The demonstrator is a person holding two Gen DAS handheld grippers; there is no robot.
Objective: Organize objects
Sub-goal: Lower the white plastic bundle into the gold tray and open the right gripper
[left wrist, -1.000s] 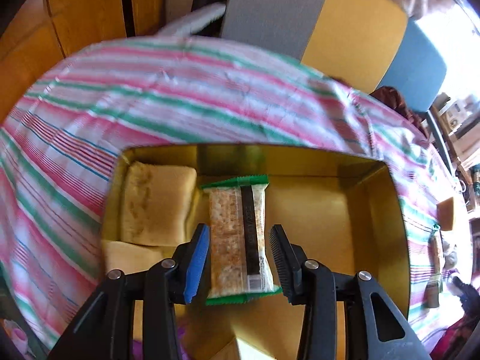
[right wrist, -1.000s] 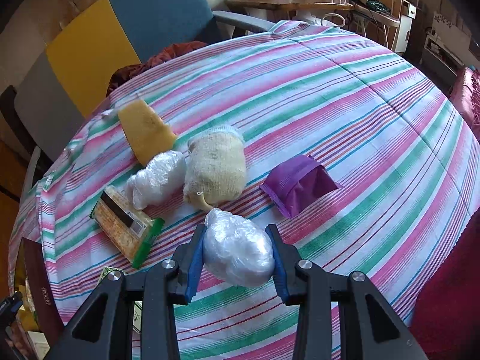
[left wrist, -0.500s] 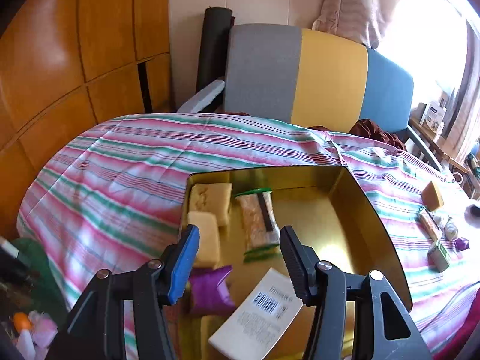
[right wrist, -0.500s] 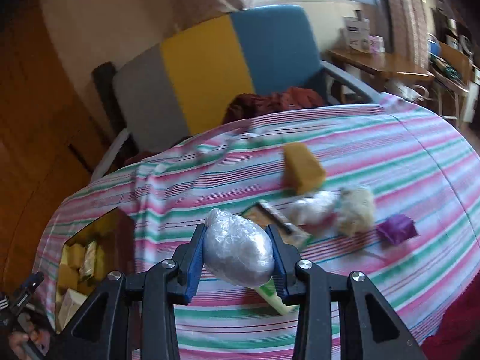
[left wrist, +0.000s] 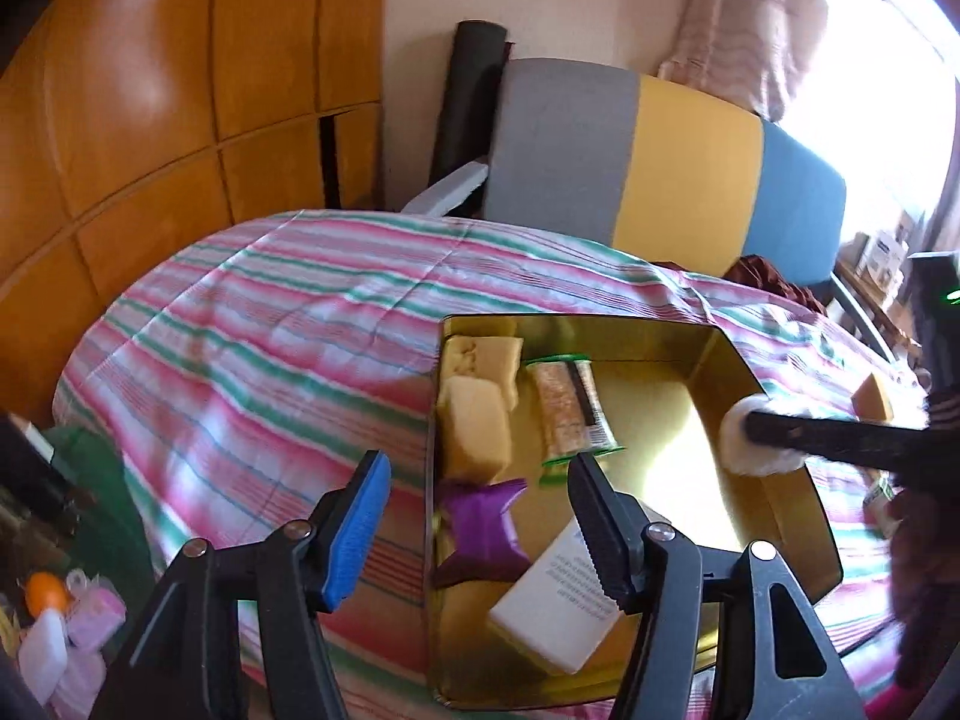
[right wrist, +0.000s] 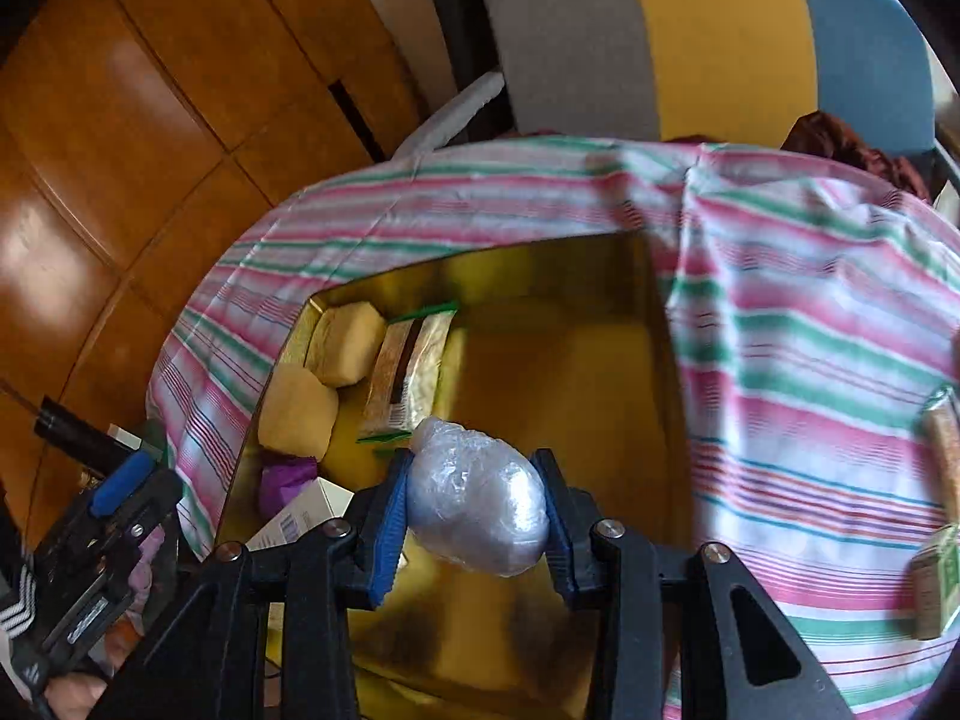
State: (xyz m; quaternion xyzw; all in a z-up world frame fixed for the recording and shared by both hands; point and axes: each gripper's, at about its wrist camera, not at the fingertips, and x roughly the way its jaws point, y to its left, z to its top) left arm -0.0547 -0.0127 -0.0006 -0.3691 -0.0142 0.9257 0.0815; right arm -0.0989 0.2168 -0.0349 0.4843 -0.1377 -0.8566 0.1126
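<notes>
A gold box stands on the striped tablecloth. Inside lie two pale yellow sponges, a cracker packet with green ends, a purple packet and a white carton. My left gripper hangs above the box's near left corner. Its jaws are opening and grip nothing. My right gripper is shut on a ball wrapped in clear plastic and holds it over the box. The left wrist view shows that ball above the box's right wall.
A grey, yellow and blue chair stands behind the table, with wooden panels to the left. A yellow sponge, another cracker packet and a small green and white carton lie on the cloth to the right. Clutter sits lower left.
My left gripper has let go of the cracker packet, drawn back and up, and widened. My right gripper has carried the wrapped ball from the table's right side to over the box.
</notes>
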